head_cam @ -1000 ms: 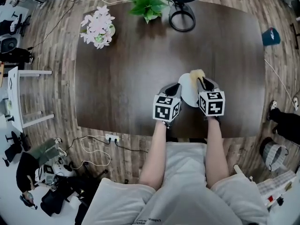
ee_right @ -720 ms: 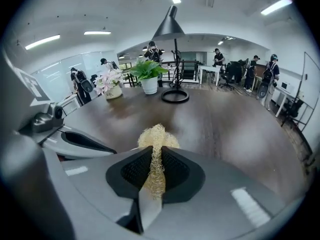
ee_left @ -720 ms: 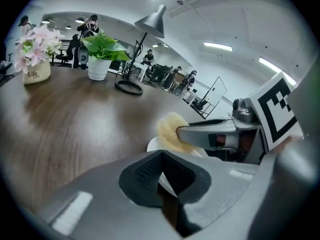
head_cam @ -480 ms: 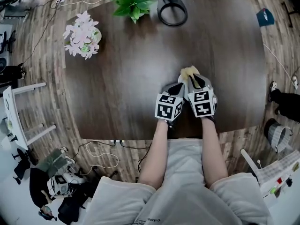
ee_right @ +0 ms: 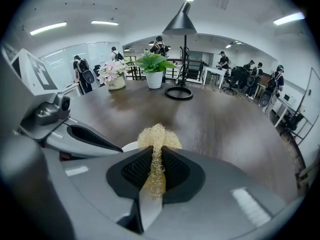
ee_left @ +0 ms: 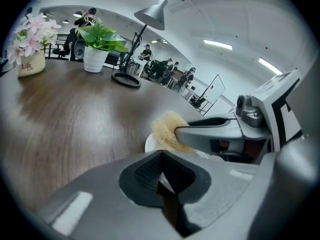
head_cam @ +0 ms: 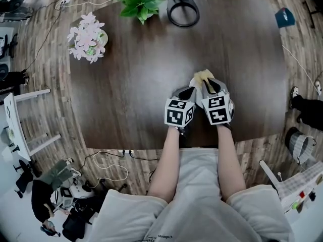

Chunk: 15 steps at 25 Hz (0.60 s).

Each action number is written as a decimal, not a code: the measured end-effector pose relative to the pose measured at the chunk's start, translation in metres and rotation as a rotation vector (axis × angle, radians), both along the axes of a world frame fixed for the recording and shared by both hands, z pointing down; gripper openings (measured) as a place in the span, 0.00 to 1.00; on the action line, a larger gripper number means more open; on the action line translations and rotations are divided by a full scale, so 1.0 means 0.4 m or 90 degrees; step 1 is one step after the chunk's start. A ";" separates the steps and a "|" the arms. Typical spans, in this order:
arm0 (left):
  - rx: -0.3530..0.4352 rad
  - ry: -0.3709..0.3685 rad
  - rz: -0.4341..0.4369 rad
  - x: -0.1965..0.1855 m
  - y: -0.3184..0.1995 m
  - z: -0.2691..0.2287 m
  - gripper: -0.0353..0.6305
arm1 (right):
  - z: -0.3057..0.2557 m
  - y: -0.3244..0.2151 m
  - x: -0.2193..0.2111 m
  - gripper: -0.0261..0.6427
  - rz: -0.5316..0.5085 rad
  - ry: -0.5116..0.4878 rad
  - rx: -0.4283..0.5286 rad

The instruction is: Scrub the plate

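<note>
A white plate (head_cam: 197, 88) lies on the dark wooden table (head_cam: 131, 84), near its front edge and mostly hidden between my two grippers. My left gripper (head_cam: 190, 93) is shut on the plate's near rim; in the left gripper view a thin white edge of the plate (ee_left: 149, 143) runs in between the closed jaws of that gripper (ee_left: 161, 173). My right gripper (head_cam: 210, 86) is shut on a pale yellow fibrous sponge (head_cam: 203, 75). The sponge (ee_right: 159, 136) sticks out past the right gripper (ee_right: 156, 158) and rests over the plate (ee_right: 129, 146).
At the table's back stand a pot of pink flowers (head_cam: 87, 37), a green plant (head_cam: 140, 2) and a black lamp base (head_cam: 182, 15). The front table edge runs just behind the grippers. Cables and bags lie on the floor at left; a teal object (head_cam: 284, 17) lies at right.
The right gripper with the sponge has shifted left, closer to the left gripper, so less of the plate shows. The head view has also shifted a little.
</note>
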<state>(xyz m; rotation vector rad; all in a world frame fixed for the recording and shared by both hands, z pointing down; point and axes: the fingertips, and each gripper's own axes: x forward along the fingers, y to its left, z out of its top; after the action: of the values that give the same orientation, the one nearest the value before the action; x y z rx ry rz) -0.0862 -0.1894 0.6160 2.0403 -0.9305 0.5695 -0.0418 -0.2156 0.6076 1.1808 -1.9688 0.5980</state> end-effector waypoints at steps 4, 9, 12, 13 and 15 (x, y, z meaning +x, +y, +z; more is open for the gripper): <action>-0.002 -0.008 -0.009 -0.003 0.001 -0.002 0.06 | -0.006 0.012 0.023 0.14 0.010 -0.005 -0.006; 0.004 -0.013 -0.017 -0.005 0.002 -0.004 0.05 | -0.008 0.037 0.060 0.14 0.029 -0.025 -0.010; 0.007 -0.018 -0.022 -0.007 0.000 -0.004 0.05 | -0.009 0.051 0.082 0.14 0.037 -0.031 -0.010; 0.009 -0.018 -0.024 -0.007 0.000 -0.003 0.06 | -0.008 0.054 0.088 0.14 0.042 -0.035 -0.008; 0.013 -0.018 -0.029 -0.009 -0.003 -0.002 0.06 | -0.008 0.060 0.098 0.14 0.047 -0.040 -0.007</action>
<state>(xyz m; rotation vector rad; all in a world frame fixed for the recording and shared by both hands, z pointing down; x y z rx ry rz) -0.0899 -0.1905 0.6153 2.0284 -1.0006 0.5685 -0.0028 -0.1915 0.6043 1.2453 -1.9790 0.6909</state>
